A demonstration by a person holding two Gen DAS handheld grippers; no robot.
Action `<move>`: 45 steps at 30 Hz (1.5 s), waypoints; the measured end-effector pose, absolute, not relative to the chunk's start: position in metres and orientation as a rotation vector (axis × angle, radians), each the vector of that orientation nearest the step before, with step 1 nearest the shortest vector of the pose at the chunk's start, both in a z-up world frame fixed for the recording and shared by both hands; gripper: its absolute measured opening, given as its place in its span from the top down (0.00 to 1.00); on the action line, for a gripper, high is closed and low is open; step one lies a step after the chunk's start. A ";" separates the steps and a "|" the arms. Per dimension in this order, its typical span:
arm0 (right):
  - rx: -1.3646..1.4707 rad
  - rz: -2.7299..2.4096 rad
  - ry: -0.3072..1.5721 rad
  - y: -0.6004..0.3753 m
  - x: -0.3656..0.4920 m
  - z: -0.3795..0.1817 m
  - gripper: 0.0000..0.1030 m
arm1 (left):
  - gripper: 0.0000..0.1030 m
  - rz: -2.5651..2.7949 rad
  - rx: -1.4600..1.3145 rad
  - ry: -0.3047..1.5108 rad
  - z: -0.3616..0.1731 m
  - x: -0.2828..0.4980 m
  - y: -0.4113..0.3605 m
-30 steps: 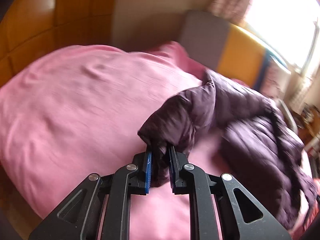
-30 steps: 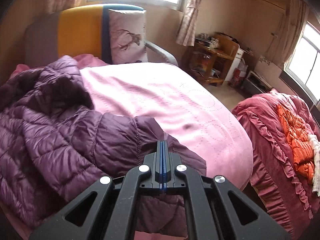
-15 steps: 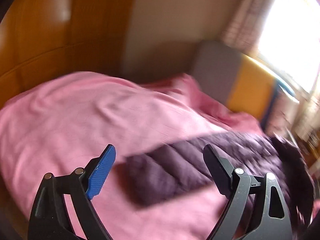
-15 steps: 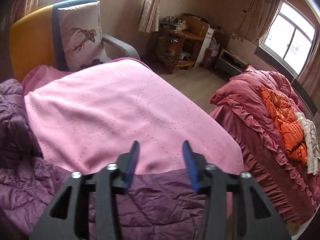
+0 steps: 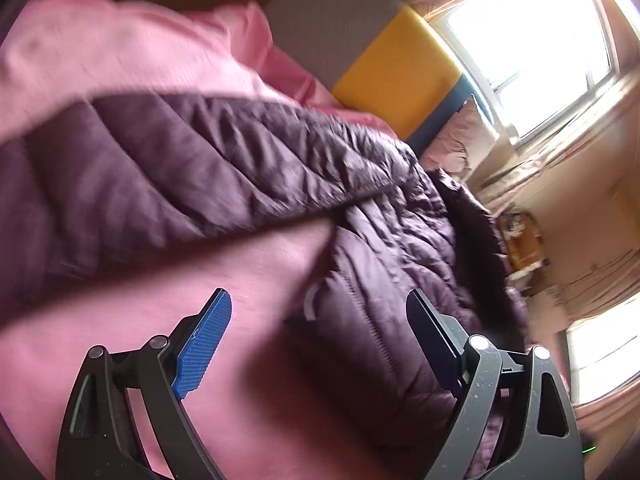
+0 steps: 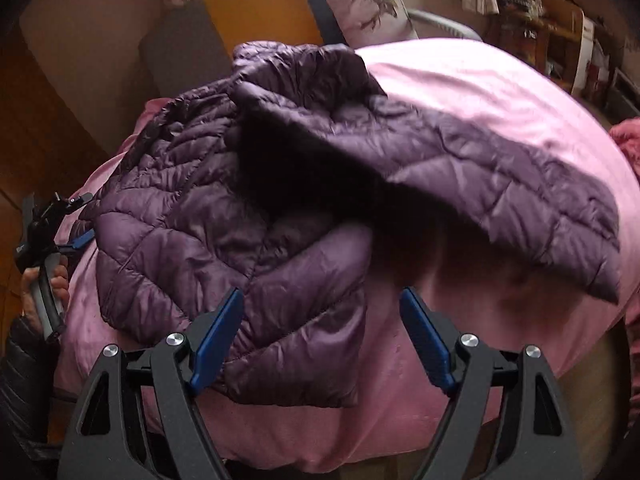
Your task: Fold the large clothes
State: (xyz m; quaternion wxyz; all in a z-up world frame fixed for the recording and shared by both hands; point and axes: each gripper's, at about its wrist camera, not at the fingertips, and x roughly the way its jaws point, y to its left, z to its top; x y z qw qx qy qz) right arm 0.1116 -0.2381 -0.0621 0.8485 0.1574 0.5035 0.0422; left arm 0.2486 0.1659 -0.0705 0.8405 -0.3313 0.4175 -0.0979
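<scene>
Left tongs (image 5: 320,344): spread wide, blue pad on one finger, nothing between them. They hover over the pink quilted bedspread (image 5: 260,280), beside the body of the dark purple quilted down jacket (image 5: 168,168). Right tongs (image 6: 322,336): likewise spread wide and empty, poised above the jacket's (image 6: 208,216) lower hem corner at the near edge of the bed.

Location of the garment: it lies on the bedspread (image 6: 480,92), unfolded and untidy. In the right wrist view one sleeve (image 6: 500,176) reaches out to the right across the bed, and the collar end is bunched toward the yellow and grey padded headboard (image 6: 256,8) and the deer-print cushion (image 6: 360,4). In the left wrist view the other sleeve (image 5: 120,184) runs broadly across the frame; the picture is blurred, so its exact lie cannot be confirmed. The left tongs also show small at the left edge of the right wrist view (image 6: 76,236), held by the person's hand (image 6: 44,288).

Assessment: no fold is yet made; the step in hand appears to be choosing fresh grip points.

Recommendations:
- Take each sleeve near the cuff, pinching a single layer of the slippery padded shell well into the pads.
- Flatten the bunched collar before folding; trapped bulk will spring the fold open.
- Bring the sleeves across the body one at a time.
- Keep the hem away from the bed's edge, where it could slide off.
</scene>
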 end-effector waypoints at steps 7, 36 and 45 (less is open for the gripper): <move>0.356 0.143 1.096 -0.226 0.157 -0.088 0.77 | 0.87 -0.327 -0.669 0.959 -0.079 0.263 0.138; 0.334 0.382 0.985 -0.196 0.126 -0.034 0.95 | 0.97 -0.344 -0.968 1.043 -0.009 0.071 0.255; 0.271 0.369 0.995 -0.199 0.135 -0.013 0.95 | 0.97 -0.276 -0.882 0.891 0.045 0.076 0.276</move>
